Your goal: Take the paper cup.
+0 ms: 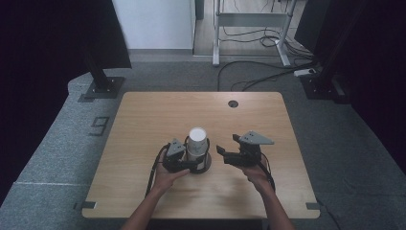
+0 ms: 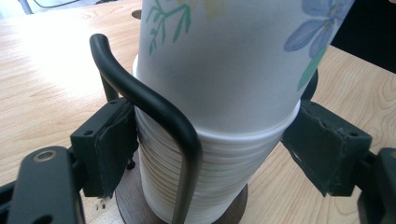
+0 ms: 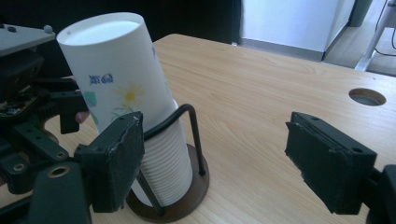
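A stack of paper cups [image 1: 197,143] stands upside down in a wire holder [image 2: 154,112] on a round wooden base [image 3: 184,196], near the middle of the table [image 1: 143,120]. The left gripper [image 1: 184,163] has its jaws clamped on the ribbed rims low on the stack; the pads press both sides. The top of the stack is cut off in the left gripper view. The right gripper [image 1: 225,146] hangs just right of the stack, jaws apart and empty. The holder's far rods are hidden behind the cups.
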A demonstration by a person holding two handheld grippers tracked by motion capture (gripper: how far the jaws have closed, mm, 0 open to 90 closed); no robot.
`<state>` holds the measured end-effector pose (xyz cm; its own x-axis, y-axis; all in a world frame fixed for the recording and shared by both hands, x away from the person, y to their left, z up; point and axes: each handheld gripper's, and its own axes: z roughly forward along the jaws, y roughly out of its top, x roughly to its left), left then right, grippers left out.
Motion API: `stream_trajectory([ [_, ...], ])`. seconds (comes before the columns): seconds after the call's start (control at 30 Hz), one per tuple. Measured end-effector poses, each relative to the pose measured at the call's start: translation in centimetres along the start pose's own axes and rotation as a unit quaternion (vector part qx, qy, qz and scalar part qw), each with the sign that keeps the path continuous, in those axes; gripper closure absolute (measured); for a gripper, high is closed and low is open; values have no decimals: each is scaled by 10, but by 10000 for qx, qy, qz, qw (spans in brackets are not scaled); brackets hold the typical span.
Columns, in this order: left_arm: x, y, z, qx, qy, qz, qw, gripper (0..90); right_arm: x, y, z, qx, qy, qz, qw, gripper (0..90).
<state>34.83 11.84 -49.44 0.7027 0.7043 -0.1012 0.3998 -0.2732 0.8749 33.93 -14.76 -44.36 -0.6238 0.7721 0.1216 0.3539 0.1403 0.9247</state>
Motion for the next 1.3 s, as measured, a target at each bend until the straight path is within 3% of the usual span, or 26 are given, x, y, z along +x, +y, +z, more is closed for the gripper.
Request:
stream_trajectory([
  [0.5, 0, 0, 0, 2, 2, 0, 10000, 183, 16, 13, 14, -28, 223, -125, 9997, 182],
  [1.3, -1, 0, 0, 6, -4, -9, 10000, 183, 28, 15, 26, 23, 414, -202, 9989, 178],
])
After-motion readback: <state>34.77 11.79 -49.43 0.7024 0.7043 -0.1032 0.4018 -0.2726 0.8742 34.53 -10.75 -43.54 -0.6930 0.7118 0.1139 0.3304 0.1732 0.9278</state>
